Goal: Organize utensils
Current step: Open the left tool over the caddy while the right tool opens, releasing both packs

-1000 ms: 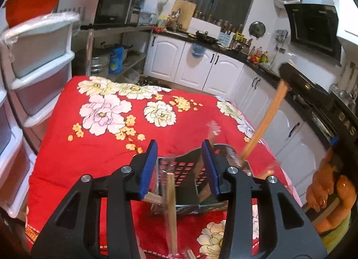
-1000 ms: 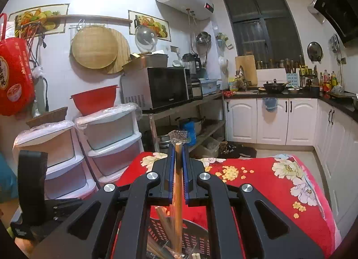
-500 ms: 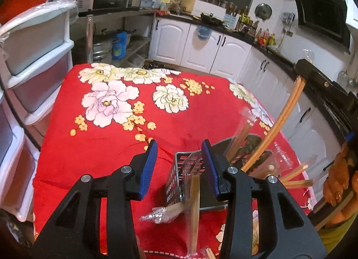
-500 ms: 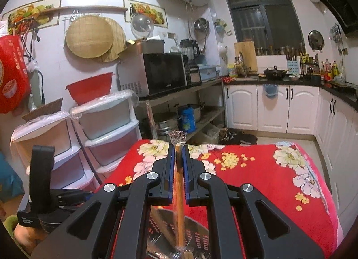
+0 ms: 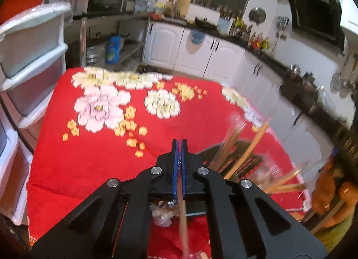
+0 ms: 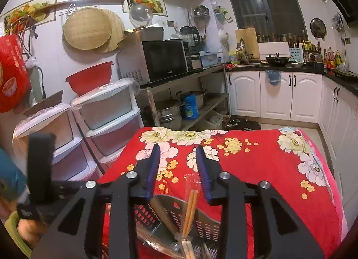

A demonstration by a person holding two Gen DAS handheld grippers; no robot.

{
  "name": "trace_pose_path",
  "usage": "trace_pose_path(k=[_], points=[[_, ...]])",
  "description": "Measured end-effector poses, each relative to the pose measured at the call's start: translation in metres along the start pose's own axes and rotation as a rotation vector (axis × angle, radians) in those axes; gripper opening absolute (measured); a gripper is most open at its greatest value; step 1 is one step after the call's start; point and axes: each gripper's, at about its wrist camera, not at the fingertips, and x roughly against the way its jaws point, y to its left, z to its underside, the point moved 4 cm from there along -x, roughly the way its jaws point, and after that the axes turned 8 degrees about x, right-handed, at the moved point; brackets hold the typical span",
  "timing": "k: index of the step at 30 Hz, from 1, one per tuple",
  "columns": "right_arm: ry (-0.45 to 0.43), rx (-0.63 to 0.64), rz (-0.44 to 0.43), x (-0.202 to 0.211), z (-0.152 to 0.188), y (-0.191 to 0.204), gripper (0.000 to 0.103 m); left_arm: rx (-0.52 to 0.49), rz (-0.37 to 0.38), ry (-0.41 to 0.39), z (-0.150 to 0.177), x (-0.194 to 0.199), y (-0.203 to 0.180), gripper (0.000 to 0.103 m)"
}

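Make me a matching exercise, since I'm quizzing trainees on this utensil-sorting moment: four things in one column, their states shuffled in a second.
Things:
1. left hand-held gripper
2. right hand-held gripper
3. utensil holder
4. red flowered cloth

States:
A. jaws apart, nothing between them
B. spread over the table
C. closed on a wrapped chopstick
D. dark, perforated, with chopsticks standing in it

Pairs: 1-C, 2-A, 3-D, 4-B
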Motion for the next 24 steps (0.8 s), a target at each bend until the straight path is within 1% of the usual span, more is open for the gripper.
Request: trace_pose_path(k=[4, 6, 10, 12, 15, 21, 22, 24], points=[[-0.003, 0.007, -0.003, 0.010, 0.000, 0.000, 0.044, 0.015, 0.033, -0.087, -0.019, 0.030, -0.011, 0.000], [-0.009, 0.018, 0.001, 0.017, -0.002, 0.001, 0.053, 0.018, 0.049, -0.125, -0.029, 0.044, -0.017, 0.000], [-0.039, 0.045, 0.007, 0.038, -0.005, 0.005, 0.064, 0.025, 0.066, -0.212, -0.046, 0.075, -0.029, 0.000], [-0.057, 0.060, 0.013, 0.049, -0.006, 0.008, 0.071, 0.032, 0.073, -0.250, -0.055, 0.089, -0.034, 0.000], [-0.067, 0.085, 0.015, 0.065, -0.006, 0.014, 0.073, 0.045, 0.072, -0.295, -0.067, 0.103, -0.038, 0.000], [-0.055, 0.124, -0.004, 0.093, 0.006, 0.023, 0.074, 0.059, 0.078, -0.353, -0.089, 0.123, -0.049, 0.000], [-0.059, 0.124, -0.011, 0.100, 0.010, 0.023, 0.075, 0.058, 0.083, -0.359, -0.091, 0.125, -0.051, 0.000], [-0.062, 0.127, -0.001, 0.114, 0.021, 0.023, 0.082, 0.047, 0.080, -0.368, -0.094, 0.126, -0.058, 0.000]])
